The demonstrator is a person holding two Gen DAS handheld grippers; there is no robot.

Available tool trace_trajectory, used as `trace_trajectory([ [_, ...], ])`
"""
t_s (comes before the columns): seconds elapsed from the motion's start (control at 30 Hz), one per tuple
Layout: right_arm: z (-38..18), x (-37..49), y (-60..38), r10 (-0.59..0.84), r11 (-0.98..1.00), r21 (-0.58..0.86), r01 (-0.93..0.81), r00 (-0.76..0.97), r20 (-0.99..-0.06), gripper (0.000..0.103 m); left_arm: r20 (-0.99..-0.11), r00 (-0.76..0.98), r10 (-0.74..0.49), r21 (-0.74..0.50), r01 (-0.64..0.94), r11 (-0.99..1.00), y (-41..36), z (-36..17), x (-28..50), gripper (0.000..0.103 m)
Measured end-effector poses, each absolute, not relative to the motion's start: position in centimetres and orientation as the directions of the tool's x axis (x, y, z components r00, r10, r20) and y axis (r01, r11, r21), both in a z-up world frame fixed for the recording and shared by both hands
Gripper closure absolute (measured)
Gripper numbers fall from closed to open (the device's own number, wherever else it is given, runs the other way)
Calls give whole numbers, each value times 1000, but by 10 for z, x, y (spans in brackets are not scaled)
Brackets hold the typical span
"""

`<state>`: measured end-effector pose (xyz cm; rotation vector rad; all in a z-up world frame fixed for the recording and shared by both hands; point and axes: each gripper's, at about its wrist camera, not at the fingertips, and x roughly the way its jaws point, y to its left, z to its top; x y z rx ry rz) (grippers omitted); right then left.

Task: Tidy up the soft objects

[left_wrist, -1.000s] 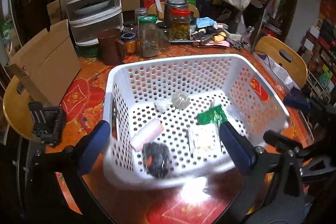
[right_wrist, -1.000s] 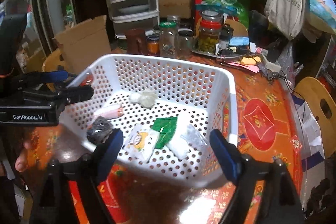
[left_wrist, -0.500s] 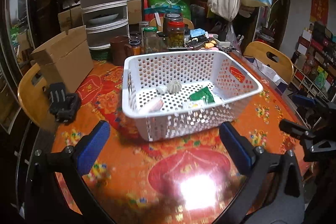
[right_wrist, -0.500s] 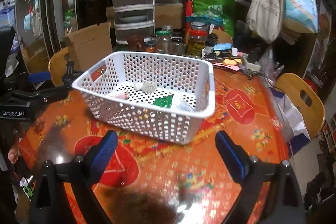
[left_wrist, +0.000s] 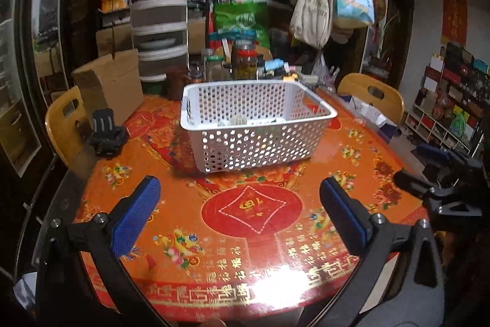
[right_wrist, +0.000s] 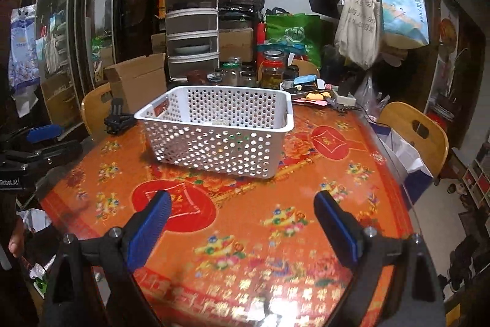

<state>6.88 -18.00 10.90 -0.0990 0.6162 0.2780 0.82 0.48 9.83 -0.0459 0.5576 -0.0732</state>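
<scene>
A white perforated basket (left_wrist: 263,143) stands on the orange patterned table (left_wrist: 251,210); it also shows in the right wrist view (right_wrist: 214,149). Small soft items lie inside, mostly hidden by its wall; a pale round one (left_wrist: 238,120) and a bit of green show. My left gripper (left_wrist: 240,204) is open and empty, low over the table's near part, well back from the basket. My right gripper (right_wrist: 242,221) is open and empty, also back from the basket. The right gripper shows at the right edge of the left wrist view (left_wrist: 441,170); the left gripper shows at the left edge of the right wrist view (right_wrist: 43,140).
A black clamp (left_wrist: 107,134) lies left of the basket. A cardboard box (left_wrist: 107,85), glass jars (left_wrist: 245,63) and a stacked food cover (left_wrist: 159,17) stand behind it. Wooden chairs stand at the left (left_wrist: 64,124) and right (left_wrist: 370,94). Bags (left_wrist: 312,11) hang behind.
Both grippers have pulled back and away from the basket. The basket, seen from above a second ago, now stands farther off on the table and is seen from the side.
</scene>
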Motion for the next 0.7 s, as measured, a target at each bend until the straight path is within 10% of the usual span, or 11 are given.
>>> trace_trajectory([
  [0.7, 128, 54, -172, 237, 961, 6, -278, 808, -539, 8, -521, 853, -36, -47, 14, 999, 2, 107, -3, 0],
])
